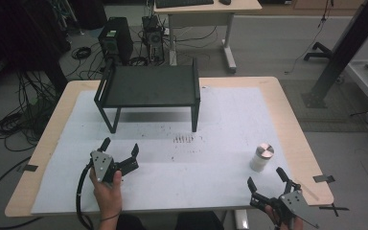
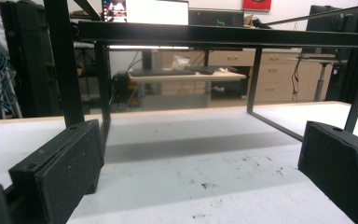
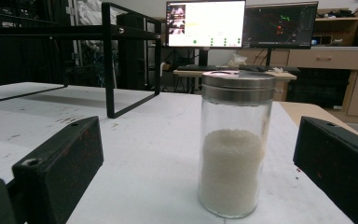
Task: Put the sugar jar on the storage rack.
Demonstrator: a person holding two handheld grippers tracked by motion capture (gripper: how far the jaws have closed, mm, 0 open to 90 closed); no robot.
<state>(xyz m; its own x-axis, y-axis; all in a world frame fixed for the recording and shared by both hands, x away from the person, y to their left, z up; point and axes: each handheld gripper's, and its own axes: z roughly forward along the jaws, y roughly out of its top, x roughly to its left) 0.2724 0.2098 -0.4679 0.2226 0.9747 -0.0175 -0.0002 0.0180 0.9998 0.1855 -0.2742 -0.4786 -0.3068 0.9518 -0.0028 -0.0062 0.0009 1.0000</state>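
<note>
A glass jar point(image 1: 261, 157) with a metal lid, about half full of white grains, stands upright on the white sheet at the right. In the right gripper view the jar point(image 3: 234, 144) sits just ahead of the two black jaws, which stand wide apart with nothing between them. My right gripper point(image 1: 268, 179) is open near the front right corner, just short of the jar. My left gripper point(image 1: 120, 147) is open at the front left, pointing at the black metal rack point(image 1: 148, 88). The rack point(image 2: 214, 35) rises ahead of the left jaws, apart from them.
A white sheet point(image 1: 172, 158) covers the wooden table point(image 1: 287, 100). Dark smudges point(image 1: 184, 139) mark the sheet in front of the rack. Black tape pieces point(image 1: 324, 178) sit near the table edges. Desks, computers and cables stand on the floor beyond.
</note>
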